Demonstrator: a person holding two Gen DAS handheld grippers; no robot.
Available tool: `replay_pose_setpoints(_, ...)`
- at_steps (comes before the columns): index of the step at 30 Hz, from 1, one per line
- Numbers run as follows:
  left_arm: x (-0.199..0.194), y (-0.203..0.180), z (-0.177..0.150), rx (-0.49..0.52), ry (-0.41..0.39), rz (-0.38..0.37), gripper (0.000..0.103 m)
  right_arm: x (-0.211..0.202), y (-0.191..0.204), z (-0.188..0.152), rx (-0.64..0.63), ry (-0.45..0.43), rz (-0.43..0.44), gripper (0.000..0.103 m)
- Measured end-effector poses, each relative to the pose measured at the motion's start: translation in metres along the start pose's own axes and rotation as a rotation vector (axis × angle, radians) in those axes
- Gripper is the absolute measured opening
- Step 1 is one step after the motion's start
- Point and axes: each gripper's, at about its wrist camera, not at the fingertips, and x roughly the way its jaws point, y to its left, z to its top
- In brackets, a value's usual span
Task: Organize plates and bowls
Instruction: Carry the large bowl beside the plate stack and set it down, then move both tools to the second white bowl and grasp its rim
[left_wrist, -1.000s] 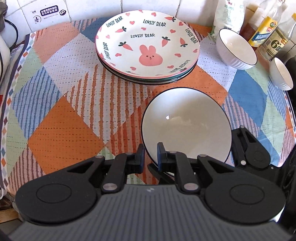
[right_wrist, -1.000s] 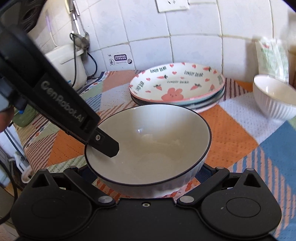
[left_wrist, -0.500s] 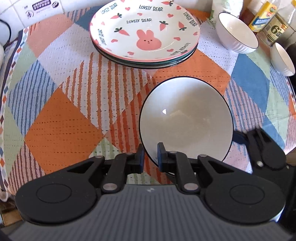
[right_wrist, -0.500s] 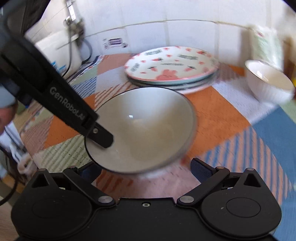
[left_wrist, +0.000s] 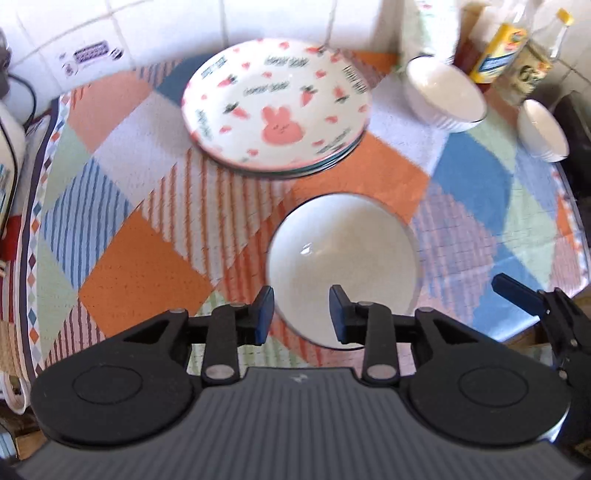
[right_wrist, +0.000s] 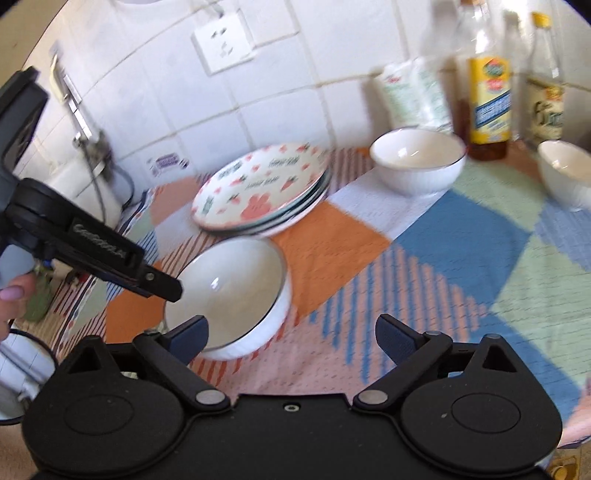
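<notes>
A large white bowl with a dark rim (left_wrist: 343, 269) rests on the patchwork tablecloth (left_wrist: 140, 273), in front of a stack of bunny-print plates (left_wrist: 277, 110). My left gripper (left_wrist: 301, 314) hovers over the bowl's near rim. Its jaws are opening, and the blue pads stand apart on either side of the rim without pressing it. In the right wrist view the same bowl (right_wrist: 229, 291) lies low left, beside the plate stack (right_wrist: 262, 188). My right gripper (right_wrist: 291, 332) is open and closing slightly. Only cloth lies in its gap; the bowl's edge is behind its left finger.
Two smaller white bowls (right_wrist: 417, 162) (right_wrist: 565, 170) stand at the back right, with oil bottles (right_wrist: 487, 99) and a packet behind them against the tiled wall. A white appliance with a cable (left_wrist: 7, 147) sits at the left edge. A person's hand holds the left gripper's handle.
My left jaws have parted off the bowl's rim and that gripper has lifted a little. My right gripper has drawn away from around the bowl and swung right. The bowl now sits on the cloth.
</notes>
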Motion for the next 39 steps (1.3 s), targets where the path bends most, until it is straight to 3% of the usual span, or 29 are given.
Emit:
replay_pose_setpoints(11,-0.029,-0.033,0.016,0.023,-0.026,-0.049,0.034,-0.045,-0.036,0.049,0.169,-0.107,-0.021,0.091)
replay_pose_setpoints(17,-0.027,-0.058,0.037,0.003,-0.063,-0.047,0.034,-0.046,-0.065,0.082,0.183,-0.131,-0.031,0.086)
replay_pose_setpoints(20,-0.026,-0.073,0.050,0.012,-0.082,-0.073,0.032,-0.038,-0.087,0.098,0.209,-0.088,-0.012,0.064)
replay_pose_setpoints(21,-0.029,-0.077,0.054,0.014,-0.106,-0.090,0.032,-0.034,-0.093,0.103,0.213,-0.069,0.011,0.063)
replay_pose_setpoints(26,-0.033,-0.094,0.077,0.009,-0.163,-0.149,0.033,-0.010,-0.116,0.121,0.225,-0.013,0.038,0.061)
replay_pose_setpoints(31,-0.014,-0.102,0.103,-0.039,-0.170,-0.132,0.032,0.025,-0.141,0.141,0.262,0.046,0.016,0.061)
replay_pose_setpoints(34,0.002,-0.104,0.114,-0.058,-0.143,-0.126,0.032,0.047,-0.152,0.154,0.259,0.103,-0.056,0.062)
replay_pose_setpoints(39,0.027,-0.107,0.131,-0.110,-0.141,-0.110,0.033,0.078,-0.182,0.169,0.339,0.104,-0.035,0.062)
